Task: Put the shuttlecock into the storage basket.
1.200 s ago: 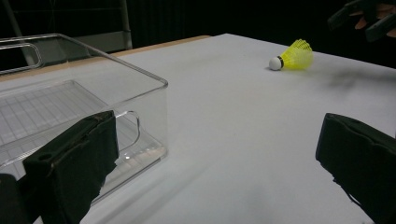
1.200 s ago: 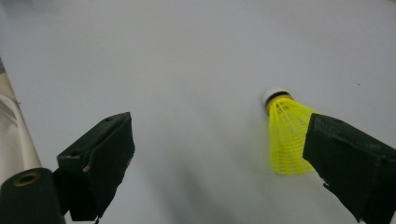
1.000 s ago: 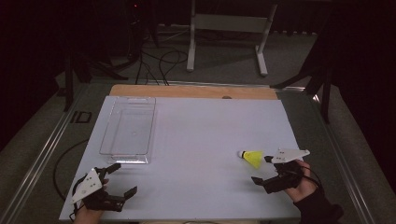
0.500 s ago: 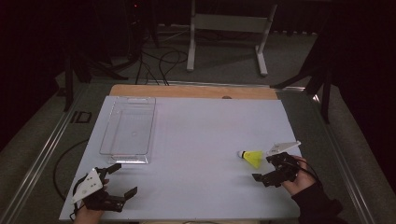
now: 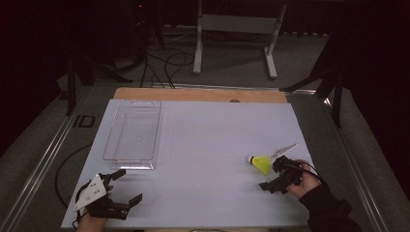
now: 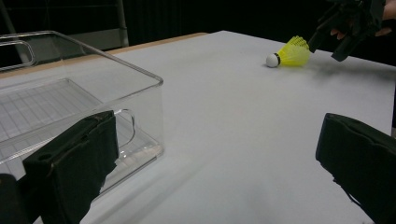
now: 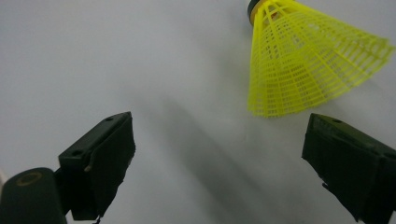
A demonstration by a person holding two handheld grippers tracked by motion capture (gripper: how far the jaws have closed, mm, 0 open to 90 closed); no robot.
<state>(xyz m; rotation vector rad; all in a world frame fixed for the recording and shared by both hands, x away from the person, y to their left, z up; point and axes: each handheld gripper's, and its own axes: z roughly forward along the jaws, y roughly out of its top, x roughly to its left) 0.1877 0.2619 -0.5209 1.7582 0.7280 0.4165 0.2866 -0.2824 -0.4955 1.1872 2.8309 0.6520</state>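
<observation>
Glossy clear plastic tray (image 5: 133, 135); matt tabletop (image 5: 208, 145)

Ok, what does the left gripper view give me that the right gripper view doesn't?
Left gripper view alone: the clear bin close on its left, empty, the shuttlecock's white cork tip, and the right gripper beside the skirt, its jaws apart. Right gripper view alone: the mesh of the skirt up close, with the skirt's rim just ahead of that gripper's spread jaws and not between them. Both: the yellow shuttlecock lying on its side on the white table, and wide-open jaws in the foreground.
</observation>
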